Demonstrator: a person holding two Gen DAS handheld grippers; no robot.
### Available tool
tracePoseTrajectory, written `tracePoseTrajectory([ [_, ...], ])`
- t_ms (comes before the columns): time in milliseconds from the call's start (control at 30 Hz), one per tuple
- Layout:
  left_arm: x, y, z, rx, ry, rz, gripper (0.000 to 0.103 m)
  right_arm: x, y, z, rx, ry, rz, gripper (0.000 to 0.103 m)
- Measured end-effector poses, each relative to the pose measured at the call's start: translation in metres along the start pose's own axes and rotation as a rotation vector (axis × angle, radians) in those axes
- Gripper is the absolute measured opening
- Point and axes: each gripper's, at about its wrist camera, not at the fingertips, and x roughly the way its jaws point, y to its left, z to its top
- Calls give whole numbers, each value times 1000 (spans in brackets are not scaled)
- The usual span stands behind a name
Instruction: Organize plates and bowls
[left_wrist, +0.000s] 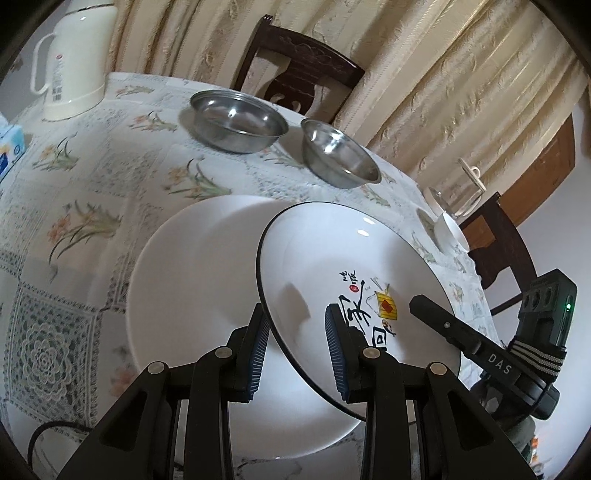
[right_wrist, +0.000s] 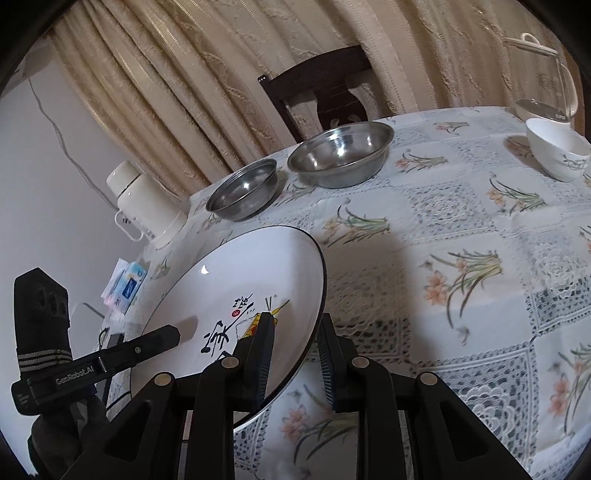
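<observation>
Both grippers on one plate. The black-rimmed plate (left_wrist: 354, 266), white with brush lettering and a small yellow motif in its well, is held tilted above the table (left_wrist: 92, 177), its rim caught from two sides.

Left gripper (left_wrist: 301, 347): fingers apart wide enough to straddle the plate's near rim, one ribbed pad under it and one over the printed face. Contact looks firm on the outer pad; on the inner pad I cannot tell for certain, as the plate edge cuts across it.

Right gripper (right_wrist: 295, 354): fingers straddle the opposite rim of the same plate (right_wrist: 236, 295), one pad on the printed face, the other just outside the edge. A gap shows between that outer pad and the rim.

Under the tilted plate in the left view lies a plain white plate (left_wrist: 192, 295), flat on the floral lace tablecloth near the table's front edge; the held plate overlaps its right part.

Toward the far edge, two steel bowls sit side by side, just apart: the wide shallow steel bowl (left_wrist: 238, 120) and the deeper steel bowl (left_wrist: 340, 155), both upright.

A small white bowl (right_wrist: 557, 153) with a leaf print stands near the far right corner, beside a glass kettle (right_wrist: 546, 81). A cream thermos jug (left_wrist: 70, 59) stands at the far left corner, a blue tissue pack (left_wrist: 9, 147) at the left edge. Dark wooden chair (right_wrist: 325, 92) behind the far edge, against beige curtains.
</observation>
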Motion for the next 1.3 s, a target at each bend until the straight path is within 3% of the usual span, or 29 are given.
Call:
tracePoseTrajectory([
  [800,-4,33,-17,-47,29,2,33,12,24,-14,-41,27,-49,25],
  [1100,-9,42,-12,-72,5,-3,45,14,31,-15,-72,11,-80,26],
  [1300,-11,45,-10,-75,0,-19,45,15,31,-14,-67,6,-80,27],
])
